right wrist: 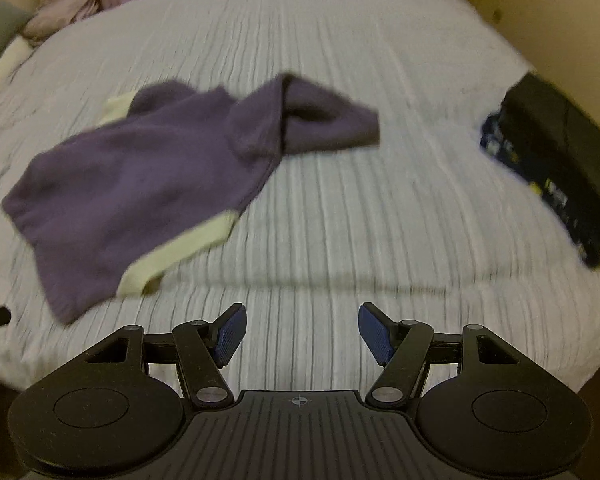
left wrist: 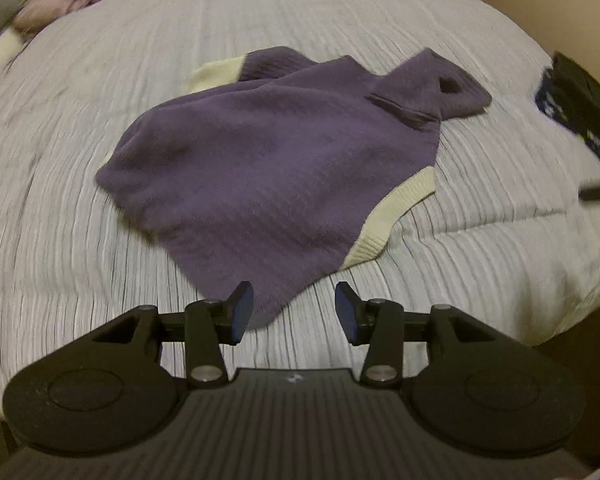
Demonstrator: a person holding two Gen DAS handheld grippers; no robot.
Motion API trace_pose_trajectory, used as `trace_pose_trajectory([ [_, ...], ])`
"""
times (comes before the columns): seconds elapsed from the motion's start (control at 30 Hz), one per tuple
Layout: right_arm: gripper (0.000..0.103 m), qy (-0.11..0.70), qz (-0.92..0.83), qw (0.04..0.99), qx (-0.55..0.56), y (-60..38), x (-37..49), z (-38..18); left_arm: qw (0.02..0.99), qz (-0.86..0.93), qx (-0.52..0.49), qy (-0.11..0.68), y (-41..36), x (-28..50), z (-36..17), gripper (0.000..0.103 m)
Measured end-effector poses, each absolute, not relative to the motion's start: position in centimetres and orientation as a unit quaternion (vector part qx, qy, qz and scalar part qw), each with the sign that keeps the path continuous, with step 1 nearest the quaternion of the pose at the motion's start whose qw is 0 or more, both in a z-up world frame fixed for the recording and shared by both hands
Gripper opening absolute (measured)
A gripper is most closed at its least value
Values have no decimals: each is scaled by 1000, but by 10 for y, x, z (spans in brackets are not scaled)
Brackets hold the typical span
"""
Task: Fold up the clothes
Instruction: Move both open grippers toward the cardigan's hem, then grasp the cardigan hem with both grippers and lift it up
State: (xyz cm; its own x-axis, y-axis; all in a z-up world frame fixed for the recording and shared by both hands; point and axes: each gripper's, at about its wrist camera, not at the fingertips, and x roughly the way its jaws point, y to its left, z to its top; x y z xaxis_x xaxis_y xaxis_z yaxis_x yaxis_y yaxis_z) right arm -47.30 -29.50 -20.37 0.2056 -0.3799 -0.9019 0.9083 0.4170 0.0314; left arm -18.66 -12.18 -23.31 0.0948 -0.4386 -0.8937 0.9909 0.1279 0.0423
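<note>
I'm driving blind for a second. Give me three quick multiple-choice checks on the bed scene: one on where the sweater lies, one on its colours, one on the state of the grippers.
1. Where is the sweater relative to the left gripper?
A. Straight ahead, its near corner reaching between the fingers
B. Far off to the right edge of the bed
C. Hanging off the floor side

2. What colours is the sweater?
A. Red with black trim
B. Purple with cream trim
C. All white

3. What state are the left gripper and the right gripper in?
A. Both open, holding nothing
B. Both shut on cloth
C. Left shut, right open

Answers: 1 A, the near purple corner lies between the left fingers. 2 B, purple body with cream bands at the edges. 3 A, a clear gap shows between each pair of blue pads; the right gripper has only the bedspread ahead.
</note>
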Motion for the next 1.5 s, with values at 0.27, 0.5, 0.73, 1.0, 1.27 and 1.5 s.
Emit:
trace_pose_trajectory([
  [0.27, 66, 435, -475, 726, 241, -301, -447, -227, 602, -579, 448, 319, -142, -193, -295, 41],
  [0.5, 66, 474, -450, 719, 236, -295, -451, -269, 607, -569, 491, 260, -144, -210, -342, 41],
  [0.73, 66, 510, -416, 729, 189, -316, -449, -312, 616, -549, 533, 189, -146, -229, -390, 41],
  [1.0, 66, 538, -385, 744, 91, -345, -459, -358, 638, -514, 567, 86, -135, -235, -421, 44],
  [1.27, 66, 516, -321, 780, -147, -355, -447, -374, 702, -508, 488, 110, -127, -212, -388, 12],
  [1.5, 66, 461, -259, 787, -318, -378, -425, -377, 788, -445, 400, 143, -122, -159, -335, 12],
])
